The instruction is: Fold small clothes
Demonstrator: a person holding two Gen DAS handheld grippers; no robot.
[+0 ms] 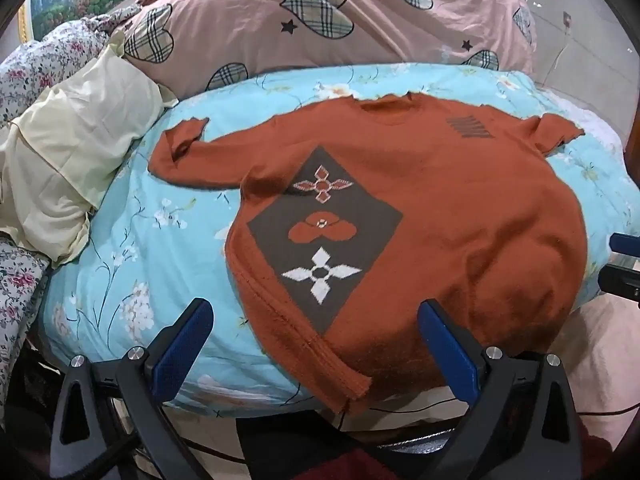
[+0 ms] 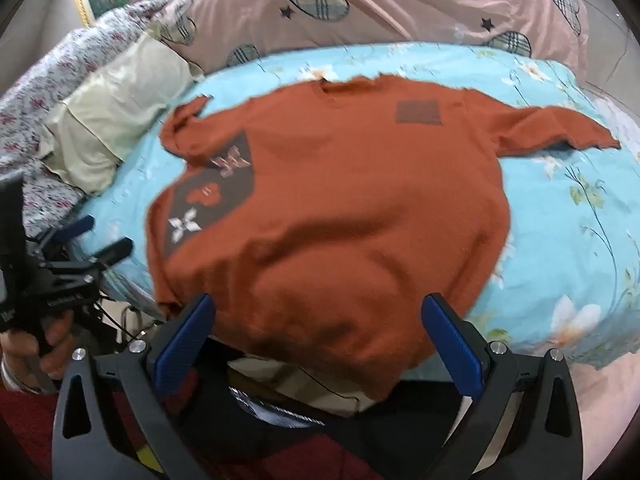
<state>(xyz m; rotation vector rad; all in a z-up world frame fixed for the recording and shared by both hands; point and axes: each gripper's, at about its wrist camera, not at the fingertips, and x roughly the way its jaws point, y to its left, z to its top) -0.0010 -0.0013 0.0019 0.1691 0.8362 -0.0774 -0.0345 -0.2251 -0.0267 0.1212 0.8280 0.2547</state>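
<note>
Bedroom setting: turquoise floral quilt [image 1: 132, 248] over a bed, pink heart-print duvet [image 1: 360, 20] behind, cream pillow [image 1: 80, 140] at left. Item: orange sweater [image 1: 440, 200], flat, face up, sleeves spread, hem overhanging near edge. Left gripper [image 1: 316, 344] and right gripper [image 2: 320, 340]: fingers spread wide, grasping nothing. Advice: pinch hem corners evenly, through both layers. Containers: none visible.

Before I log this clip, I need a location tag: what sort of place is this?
Most likely a bedroom: the orange sweater lies on a bed's blue floral quilt, with a cream pillow and pink heart-print duvet behind.
</note>
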